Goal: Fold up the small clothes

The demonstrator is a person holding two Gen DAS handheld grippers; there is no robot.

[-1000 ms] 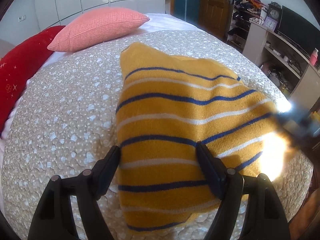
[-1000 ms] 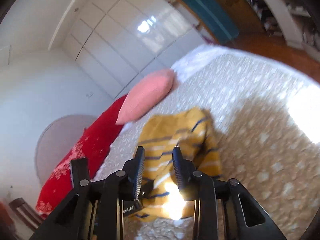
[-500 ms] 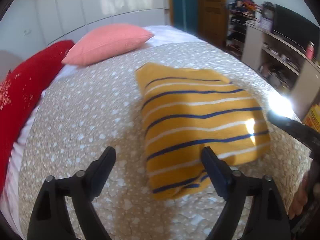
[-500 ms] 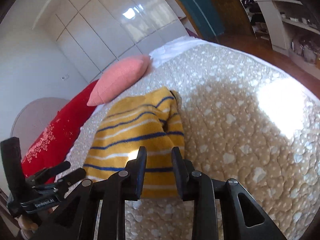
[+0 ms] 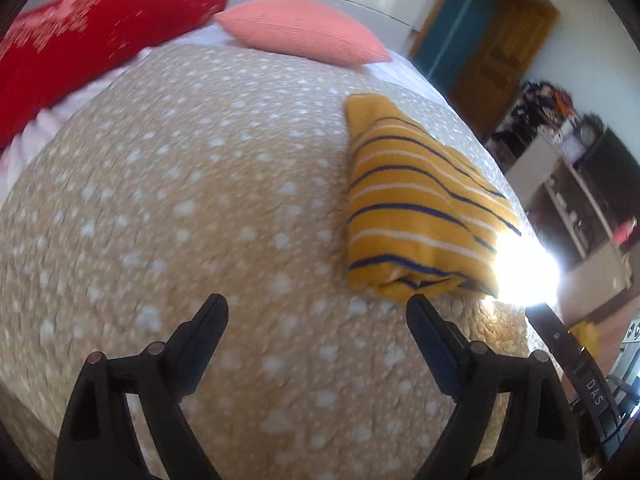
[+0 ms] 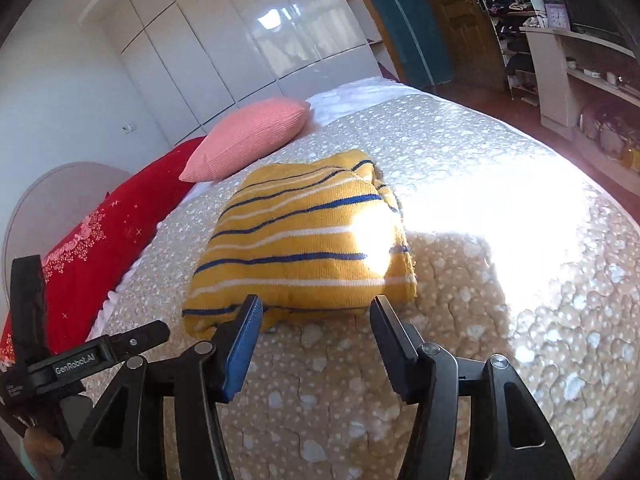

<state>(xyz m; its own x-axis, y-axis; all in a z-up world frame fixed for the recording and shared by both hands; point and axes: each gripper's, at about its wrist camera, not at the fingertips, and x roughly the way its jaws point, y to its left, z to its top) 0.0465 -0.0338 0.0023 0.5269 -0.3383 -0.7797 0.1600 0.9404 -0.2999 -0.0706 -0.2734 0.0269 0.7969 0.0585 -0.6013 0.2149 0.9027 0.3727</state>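
A yellow sweater point(image 6: 304, 240) with blue and white stripes lies folded into a compact bundle on the beige dotted bedspread point(image 6: 480, 320). In the left wrist view the sweater point(image 5: 412, 208) sits to the right, ahead of the right fingertip. My left gripper point(image 5: 316, 308) is open and empty, above bare bedspread point(image 5: 180, 200). My right gripper point(image 6: 316, 308) is open and empty, just short of the sweater's near edge. The left gripper's body point(image 6: 76, 360) shows at the lower left of the right wrist view.
A pink pillow point(image 6: 248, 136) and a red pillow point(image 6: 92, 232) lie at the head of the bed. White wardrobe doors point(image 6: 240, 40) stand behind. Shelves with clutter point(image 6: 580, 60) and a wooden door point(image 5: 492, 52) are to the right. Bright sunlight point(image 6: 500, 208) falls across the bedspread.
Both grippers have pulled back from the sweater. The right gripper has gone from nearly shut to open. The left gripper has swung left, so the sweater now lies to its right.
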